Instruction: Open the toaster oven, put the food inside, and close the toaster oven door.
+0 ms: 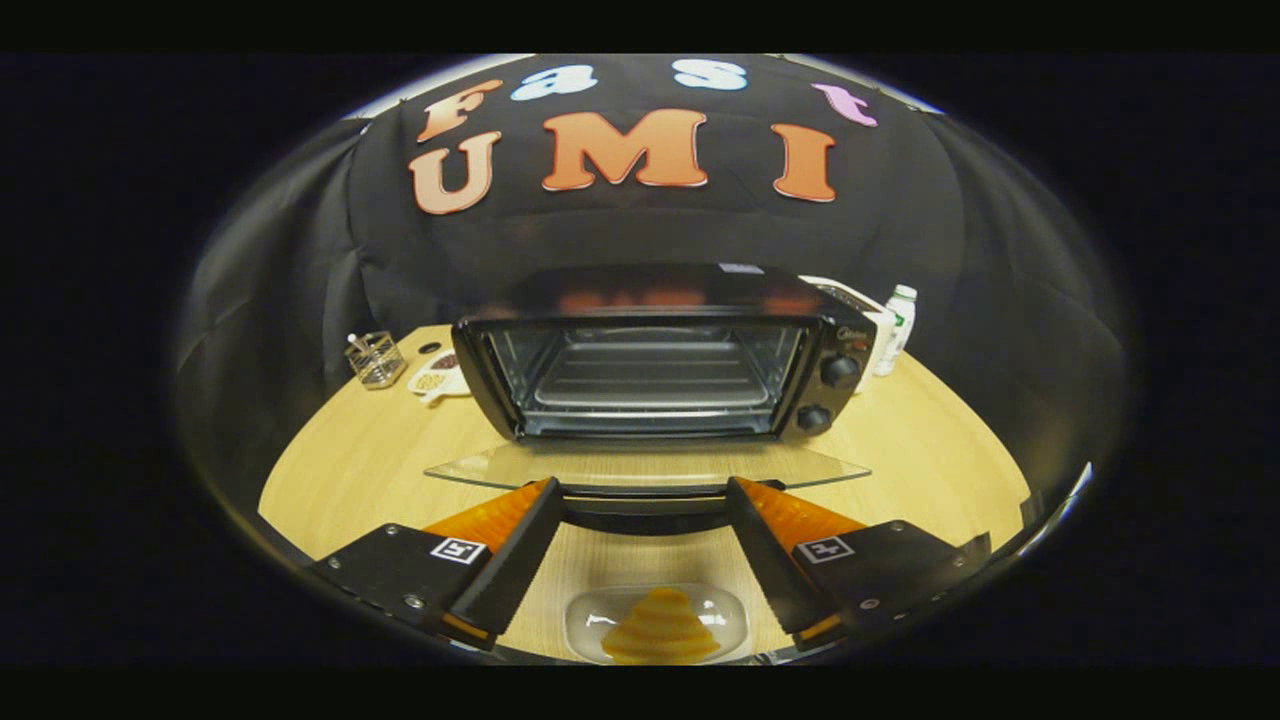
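The toaster oven (660, 355) stands open on the wooden surface (340, 470), its glass door (650, 465) folded down flat towards the claw (645, 495), whose fingers are spread wide and pinch nothing. The food (660, 628), a ridged, cone-shaped yellow pastry, sits on a clear glossy dish (590, 620) low between the fingers, nearer than the door. The main risk, as I judge it, is the dish: smooth, shallow and probably slippery, it could skid or tip if gripped off-centre, and the soft pastry could be crushed by a direct pinch. The lowered door's dark handle lies between dish and cavity, so a low carry might strike it. Inside, a metal wire rack (655, 375) offers thin bars for landing; two round knobs (838, 371) flank the opening.
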`<state>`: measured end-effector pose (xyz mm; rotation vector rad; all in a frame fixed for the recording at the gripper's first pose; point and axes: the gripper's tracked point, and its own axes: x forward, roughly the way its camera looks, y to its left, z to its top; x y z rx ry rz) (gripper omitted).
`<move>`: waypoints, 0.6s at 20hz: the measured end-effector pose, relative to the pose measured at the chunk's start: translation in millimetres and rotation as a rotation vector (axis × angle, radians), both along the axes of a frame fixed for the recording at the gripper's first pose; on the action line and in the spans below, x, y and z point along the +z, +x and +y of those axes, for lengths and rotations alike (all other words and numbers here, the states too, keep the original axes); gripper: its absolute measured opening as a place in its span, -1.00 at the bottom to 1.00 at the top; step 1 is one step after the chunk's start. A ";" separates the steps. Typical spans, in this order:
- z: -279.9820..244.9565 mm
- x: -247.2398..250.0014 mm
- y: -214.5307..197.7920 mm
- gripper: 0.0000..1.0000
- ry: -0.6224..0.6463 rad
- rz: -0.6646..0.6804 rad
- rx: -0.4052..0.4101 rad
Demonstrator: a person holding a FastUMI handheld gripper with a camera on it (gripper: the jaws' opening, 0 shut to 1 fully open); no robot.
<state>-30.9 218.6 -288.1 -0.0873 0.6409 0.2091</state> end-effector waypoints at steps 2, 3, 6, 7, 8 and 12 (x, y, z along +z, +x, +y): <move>-4.2 -25.9 -16.7 0.94 -0.032 0.042 0.006; -6.5 -35.0 -20.5 0.95 -0.035 0.049 0.007; -12.1 -68.7 -31.1 0.95 -0.040 0.115 -0.002; -13.2 -77.1 -31.6 0.95 -0.037 0.140 -0.010; -13.6 -79.4 -31.3 0.96 -0.025 0.146 -0.020; -20.7 -65.9 -39.7 0.98 -0.019 0.128 -0.026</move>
